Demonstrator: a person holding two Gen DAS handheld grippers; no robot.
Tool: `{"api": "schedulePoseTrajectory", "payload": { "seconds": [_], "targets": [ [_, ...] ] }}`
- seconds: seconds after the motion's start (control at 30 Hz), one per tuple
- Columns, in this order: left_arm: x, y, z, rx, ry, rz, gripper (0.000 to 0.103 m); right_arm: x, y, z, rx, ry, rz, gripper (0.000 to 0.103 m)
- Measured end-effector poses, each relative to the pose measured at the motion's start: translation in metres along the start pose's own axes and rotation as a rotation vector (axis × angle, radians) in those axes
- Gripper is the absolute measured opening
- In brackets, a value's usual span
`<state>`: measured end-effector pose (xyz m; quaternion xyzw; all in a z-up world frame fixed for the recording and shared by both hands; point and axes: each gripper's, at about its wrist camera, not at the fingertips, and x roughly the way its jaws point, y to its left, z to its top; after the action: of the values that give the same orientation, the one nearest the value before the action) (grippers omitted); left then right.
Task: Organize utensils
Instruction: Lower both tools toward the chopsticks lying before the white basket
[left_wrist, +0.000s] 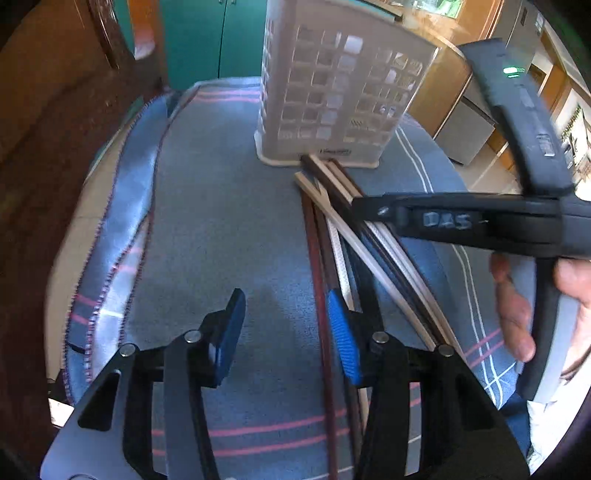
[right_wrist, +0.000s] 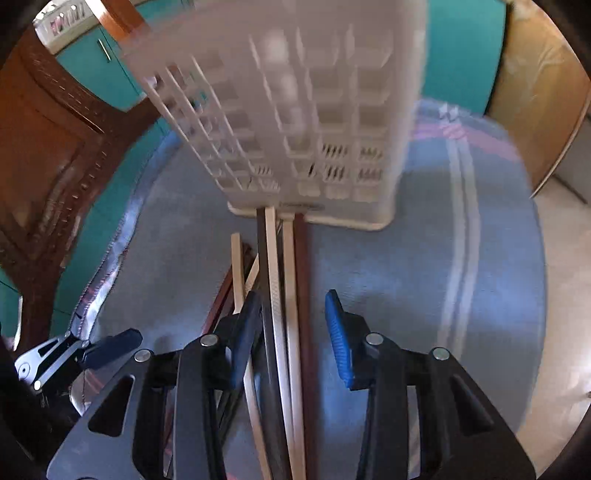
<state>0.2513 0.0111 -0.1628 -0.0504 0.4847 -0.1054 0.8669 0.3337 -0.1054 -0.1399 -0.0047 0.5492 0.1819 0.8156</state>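
chopsticks (right_wrist: 280, 280) | mixed dark/pale, bundled flat | tips touching holder (right_wrist: 295, 110) base

Bare cloth (left_wrist: 229, 229) left of chopsticks (left_wrist: 325, 236)

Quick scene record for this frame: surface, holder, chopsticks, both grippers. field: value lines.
surface: blue striped cloth on a round table
holder: white slotted plastic utensil holder, upright on the cloth
chopsticks: loose bundle of dark and pale sticks lying flat, far ends at the holder's base
left gripper: open, nothing between the pads, bundle just beside one pad
right gripper: open, straddling several sticks, pads not yet pressing
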Motion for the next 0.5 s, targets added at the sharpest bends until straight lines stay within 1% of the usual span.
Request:
{"api": "schedulePoseTrajectory", "payload": {
  "seconds": [0.03, 0.07, 0.1, 0.17, 0.23, 0.27, 0.3, 0.33, 0.37, 0.43, 0.5],
  "targets": [
    [0.004, -0.002, 0.000, 0.009, 0.007, -0.009, 0.047, -0.001, 0.000, -0.001, 0.003, -0.016, -0.004, 0.039],
    [0.003, -0.004, 0.000, 0.017, 0.011, -0.014, 0.047, 0.000, 0.000, -0.001, 0.005, 0.001, -0.008, 0.036],
    [0.006, -0.008, 0.000, 0.030, 0.015, -0.014, 0.047, 0.000, -0.002, -0.003, 0.020, 0.010, 0.003, 0.025],
    [0.008, -0.013, 0.003, 0.047, 0.014, 0.003, 0.047, -0.001, -0.010, -0.006, 0.051, 0.011, 0.010, 0.025],
    [0.008, -0.019, 0.006, 0.062, 0.016, 0.013, 0.038, -0.004, -0.017, -0.009, 0.070, 0.016, 0.004, 0.025],
    [0.009, -0.020, 0.008, 0.065, 0.021, 0.010, 0.035, -0.006, -0.020, -0.013, 0.082, 0.014, -0.003, 0.025],
    [0.010, -0.020, 0.011, 0.067, 0.027, 0.007, 0.029, -0.008, -0.025, -0.017, 0.102, 0.012, -0.004, 0.025],
    [0.009, -0.020, 0.014, 0.068, 0.034, 0.006, 0.022, -0.010, -0.030, -0.018, 0.118, 0.012, 0.003, 0.025],
    [0.011, -0.020, 0.019, 0.070, 0.047, 0.004, 0.020, -0.012, -0.035, -0.021, 0.138, 0.008, 0.019, 0.025],
    [0.014, -0.016, 0.030, 0.064, 0.067, -0.005, 0.016, -0.017, -0.047, -0.026, 0.165, -0.006, 0.037, 0.025],
    [0.016, -0.012, 0.037, 0.058, 0.064, 0.017, 0.016, -0.037, -0.058, -0.022, 0.177, -0.033, 0.050, 0.025]
  ]
}}
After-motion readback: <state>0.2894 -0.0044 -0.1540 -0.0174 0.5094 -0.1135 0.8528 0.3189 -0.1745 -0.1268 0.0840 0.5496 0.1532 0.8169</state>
